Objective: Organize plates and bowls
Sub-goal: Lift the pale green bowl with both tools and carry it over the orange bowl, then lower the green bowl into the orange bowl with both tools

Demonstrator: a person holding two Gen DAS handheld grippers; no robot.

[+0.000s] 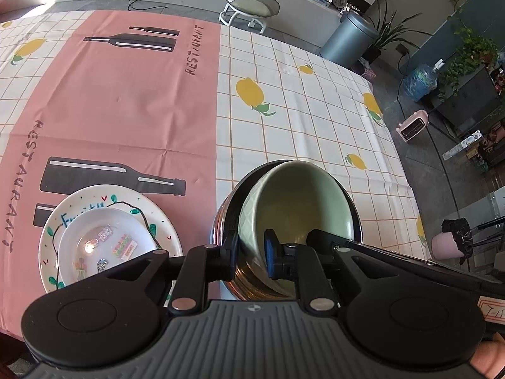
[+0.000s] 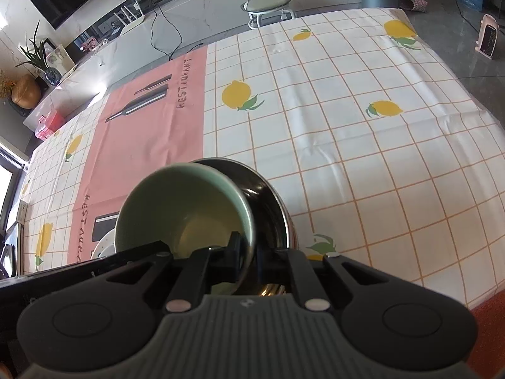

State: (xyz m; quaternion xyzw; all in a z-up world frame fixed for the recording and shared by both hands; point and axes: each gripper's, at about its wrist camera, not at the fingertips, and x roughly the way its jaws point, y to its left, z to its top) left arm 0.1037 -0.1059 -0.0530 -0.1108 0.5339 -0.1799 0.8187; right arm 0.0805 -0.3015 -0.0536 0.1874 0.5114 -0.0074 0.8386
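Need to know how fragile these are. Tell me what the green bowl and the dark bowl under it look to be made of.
Green bowl: likely glazed ceramic, with a thick rim, a soft sheen and a moulded lattice outside. Dark bowl: probably metal or dark-glazed ware, going by its thin, mirror-bright rim and glossy inside. Both grippers, left and right, pinch the green rim.

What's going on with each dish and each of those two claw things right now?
Green bowl: tilted, inside the dark bowl, pinched at its rim from both sides.
Dark metal bowl: on the tablecloth, holding the green bowl.
White dish: stacked on the painted plate.
Left gripper: shut on the green bowl's rim.
Right gripper: shut on the green bowl's rim.
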